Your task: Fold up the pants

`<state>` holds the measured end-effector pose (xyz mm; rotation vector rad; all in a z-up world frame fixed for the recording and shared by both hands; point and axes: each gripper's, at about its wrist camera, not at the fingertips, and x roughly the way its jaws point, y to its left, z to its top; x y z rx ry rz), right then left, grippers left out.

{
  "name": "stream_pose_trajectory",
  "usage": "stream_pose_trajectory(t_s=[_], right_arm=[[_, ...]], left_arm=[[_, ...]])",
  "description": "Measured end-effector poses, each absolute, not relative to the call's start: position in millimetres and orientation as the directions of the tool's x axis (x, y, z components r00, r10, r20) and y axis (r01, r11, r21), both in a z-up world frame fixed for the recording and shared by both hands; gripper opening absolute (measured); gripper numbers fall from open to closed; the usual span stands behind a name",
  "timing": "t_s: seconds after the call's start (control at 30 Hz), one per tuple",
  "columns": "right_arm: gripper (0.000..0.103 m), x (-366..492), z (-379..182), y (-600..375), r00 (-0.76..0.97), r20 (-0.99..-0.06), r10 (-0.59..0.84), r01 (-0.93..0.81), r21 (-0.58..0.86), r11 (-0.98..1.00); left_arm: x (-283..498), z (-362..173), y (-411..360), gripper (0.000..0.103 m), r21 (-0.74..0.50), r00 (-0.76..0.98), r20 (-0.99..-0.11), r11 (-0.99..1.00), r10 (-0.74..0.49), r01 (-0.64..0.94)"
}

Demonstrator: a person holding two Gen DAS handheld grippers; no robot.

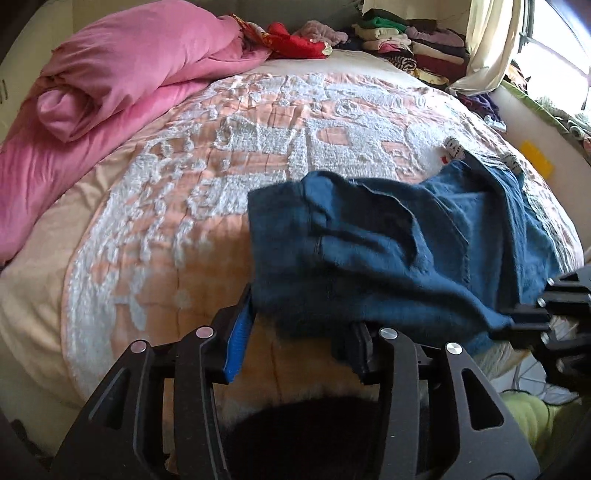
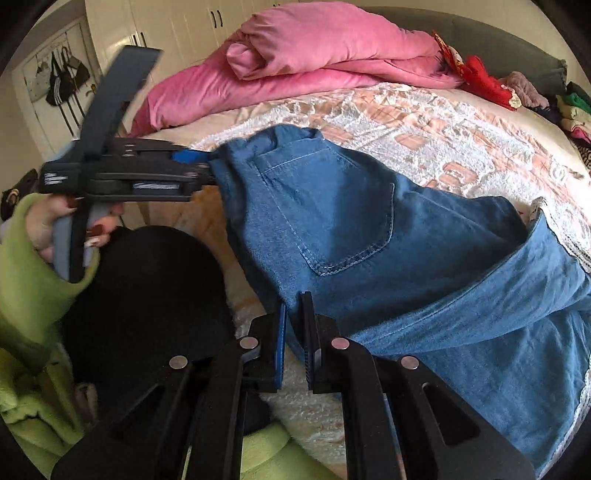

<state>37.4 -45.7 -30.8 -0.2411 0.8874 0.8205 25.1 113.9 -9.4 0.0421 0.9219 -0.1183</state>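
Bedroom scene, big bed point(image 1: 155, 206) with a peach and white textured cover, and I'll place everything off that bed. A pink duvet point(image 1: 122, 77) is bunched up along its far left side, some red fabric point(image 1: 295, 42) sits at the head end, and stacks of folded clothes point(image 1: 410, 44) are piled at the far right corner. White wardrobe doors point(image 2: 177, 26) stand beyond the bed. The blue denim pants point(image 2: 332, 221) are draped across the near edge of the bed, back pocket facing up, part lifted off the cover. The right gripper point(image 2: 294, 306) is clamped tight on the pants' near edge. The left gripper point(image 1: 301, 325) has its jaws partly apart, with a corner of the denim lying over the gap, and I can't tell if the pads actually press it. A hand point(image 2: 66, 229) in a green sleeve point(image 2: 33, 269) holds that tool.
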Motion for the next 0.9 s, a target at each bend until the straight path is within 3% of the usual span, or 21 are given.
stream_pose_trajectory(t_s=[0.07,0.3,0.5,0.6,0.67,0.9], right_arm=[[0.008,38.7,-33.6,-44.9,0.360,-0.770,0.527,-0.719,0.131,0.683],[0.008,37.8,-38.4,-38.7,0.343,-0.782,0.520,-0.732,0.123,0.670],[0.008,36.8,-38.4,-38.8,0.343,-0.785,0.516,-0.729,0.124,0.673],[0.011,33.7,-38.7,-38.7,0.348,-0.783,0.516,-0.729,0.120,0.674],[0.020,31.1,-35.8,-39.6,0.346,-0.777,0.526,-0.733,0.125,0.668],[0.027,37.5,-11.0,-62.3,0.422,-0.716,0.556,-0.688,0.147,0.710]], left_arm=[[15.6,-9.7,120.5,0.042,-0.016,0.593,-0.801,0.994,-0.076,0.105],[-16.6,7.3,132.5,0.042,-0.064,0.624,-0.777,0.997,-0.083,0.053],[1.8,19.7,76.8,0.041,-0.036,0.625,-0.765,0.980,-0.152,0.195],[16.3,11.4,59.3,0.040,-0.003,0.603,-0.785,0.975,-0.141,0.223],[21.8,-3.7,54.6,0.040,0.014,0.573,-0.811,0.973,-0.123,0.229],[26.1,-31.6,63.3,0.040,-0.007,0.524,-0.844,0.979,-0.115,0.203]])
